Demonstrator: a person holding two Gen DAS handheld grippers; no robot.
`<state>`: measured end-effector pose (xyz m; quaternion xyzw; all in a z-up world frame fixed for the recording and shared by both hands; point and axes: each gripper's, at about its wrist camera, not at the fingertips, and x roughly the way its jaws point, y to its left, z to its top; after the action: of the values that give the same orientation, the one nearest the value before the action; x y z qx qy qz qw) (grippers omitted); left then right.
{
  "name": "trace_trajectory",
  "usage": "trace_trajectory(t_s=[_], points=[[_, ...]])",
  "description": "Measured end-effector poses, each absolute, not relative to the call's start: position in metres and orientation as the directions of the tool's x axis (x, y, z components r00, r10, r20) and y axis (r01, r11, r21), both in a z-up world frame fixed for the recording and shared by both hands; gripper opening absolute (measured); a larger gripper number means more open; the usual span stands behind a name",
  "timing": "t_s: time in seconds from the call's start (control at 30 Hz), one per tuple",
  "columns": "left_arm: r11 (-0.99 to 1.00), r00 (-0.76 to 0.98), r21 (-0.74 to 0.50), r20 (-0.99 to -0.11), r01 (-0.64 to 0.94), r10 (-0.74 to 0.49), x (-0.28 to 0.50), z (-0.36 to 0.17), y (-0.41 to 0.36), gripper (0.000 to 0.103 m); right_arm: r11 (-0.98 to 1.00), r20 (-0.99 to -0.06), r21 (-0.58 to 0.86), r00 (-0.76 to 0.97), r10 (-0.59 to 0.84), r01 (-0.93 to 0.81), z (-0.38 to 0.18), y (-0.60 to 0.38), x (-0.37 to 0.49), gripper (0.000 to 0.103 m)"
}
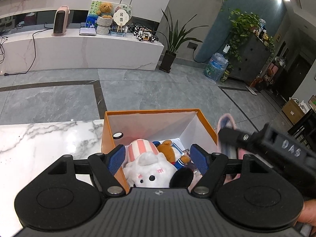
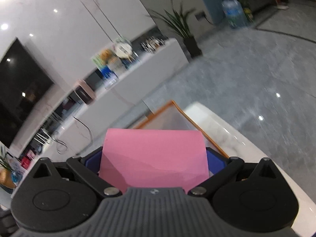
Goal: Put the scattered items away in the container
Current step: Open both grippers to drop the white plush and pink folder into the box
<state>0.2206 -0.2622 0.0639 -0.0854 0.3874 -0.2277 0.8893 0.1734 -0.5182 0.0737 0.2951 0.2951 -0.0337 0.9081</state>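
Left gripper (image 1: 158, 159) is hovering spread apart over the orange box (image 1: 107, 138) at lower centre; right gripper (image 2: 154, 158) is pinching a pink pad (image 2: 154, 156) beside the box's right rim.

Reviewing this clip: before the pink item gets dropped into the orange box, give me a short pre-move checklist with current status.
1. Right tool gripping the pink item: ok.
2. Orange box open on top: ok.
3. Room left beside the white plush and brown bear: ok, far end looks free.
4. Left tool out of the drop path: not ok, it hangs open over the box.
5. Pink item already above the box opening: cannot tell, the right view is blurred.
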Motion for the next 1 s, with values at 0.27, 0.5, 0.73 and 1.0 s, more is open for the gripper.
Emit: trace_trajectory(t_s=[0.27,0.5,0.73,1.0], points=[[0.847,0.592,-0.291,-0.614,0.445,-0.522,0.202,0.066,-0.276,0.081,0.824,-0.594,0.493,0.8,0.083,0.28,0.071,-0.517,0.178,0.103],[0.789,0.554,-0.364,-0.567,0.495,-0.609,0.189,0.066,-0.272,0.08,0.806,-0.614,0.493,0.787,0.056,0.328,0.07,-0.522,0.18,0.103],[0.765,0.543,-0.32,-0.556,0.559,-0.629,0.185,0.063,-0.287,0.079,0.818,-0.594,0.524,0.79,0.15,0.239,0.072,-0.51,0.18,0.103],[0.885,0.607,-0.252,-0.652,0.392,-0.454,0.207,0.045,-0.282,0.077,0.813,-0.587,0.53,0.796,0.148,0.24,0.074,-0.513,0.178,0.103]])
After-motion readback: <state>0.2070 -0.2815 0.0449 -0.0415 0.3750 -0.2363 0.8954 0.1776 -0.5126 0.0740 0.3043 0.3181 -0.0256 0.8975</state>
